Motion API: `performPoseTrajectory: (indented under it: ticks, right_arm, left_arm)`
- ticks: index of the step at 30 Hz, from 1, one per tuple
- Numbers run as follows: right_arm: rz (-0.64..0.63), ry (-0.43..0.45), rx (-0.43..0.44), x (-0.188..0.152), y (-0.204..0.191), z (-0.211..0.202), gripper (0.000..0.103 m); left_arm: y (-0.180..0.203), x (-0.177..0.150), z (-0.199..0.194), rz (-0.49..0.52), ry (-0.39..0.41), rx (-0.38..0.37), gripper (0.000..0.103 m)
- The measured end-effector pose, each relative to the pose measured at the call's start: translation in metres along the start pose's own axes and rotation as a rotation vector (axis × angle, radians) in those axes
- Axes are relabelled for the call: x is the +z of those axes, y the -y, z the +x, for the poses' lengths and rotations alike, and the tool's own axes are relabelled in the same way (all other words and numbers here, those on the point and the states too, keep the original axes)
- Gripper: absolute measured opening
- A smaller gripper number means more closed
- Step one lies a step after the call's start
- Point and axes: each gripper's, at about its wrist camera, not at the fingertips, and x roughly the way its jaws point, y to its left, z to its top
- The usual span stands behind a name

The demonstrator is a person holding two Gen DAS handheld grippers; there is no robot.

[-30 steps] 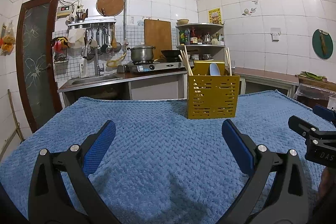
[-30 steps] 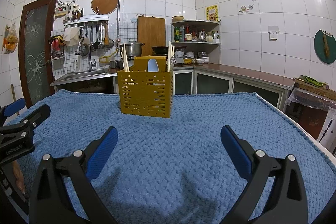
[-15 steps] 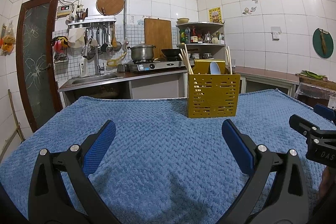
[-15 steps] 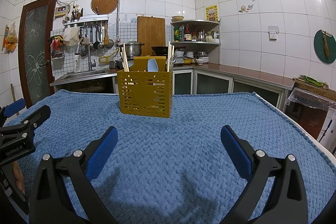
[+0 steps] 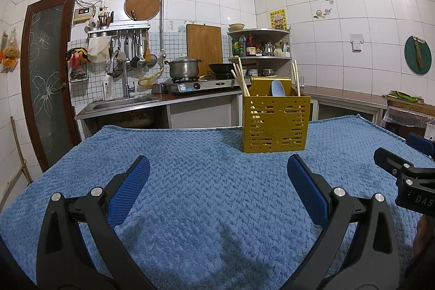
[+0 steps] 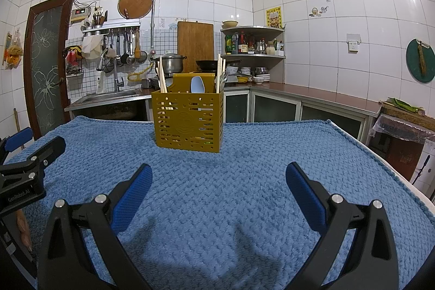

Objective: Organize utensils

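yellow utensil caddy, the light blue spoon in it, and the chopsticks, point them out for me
yellow utensil caddy (image 6: 188, 122), right wrist view, middle of its slotted front wall
light blue spoon (image 6: 197, 85), right wrist view, on the bowl
chopsticks (image 5: 241, 79), left wrist view, on the leaning sticks above the rim

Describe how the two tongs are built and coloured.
Both look alike: the left tongs and right tongs have black plastic arms with silver rivets and ribbed blue pads. White lettering marks each body where the other camera sees it. No cables or sleeves are visible.
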Motion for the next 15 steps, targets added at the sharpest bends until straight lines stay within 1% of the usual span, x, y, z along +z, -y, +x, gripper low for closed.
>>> performPoseTrajectory:
  ticks: [15]
  right_arm:
    - [-0.002,0.002,0.0,0.0001,0.0002,0.0,0.096]
  left_arm:
    - [-0.0011,-0.0003,-0.0008,0.003,0.004,0.003,0.098]
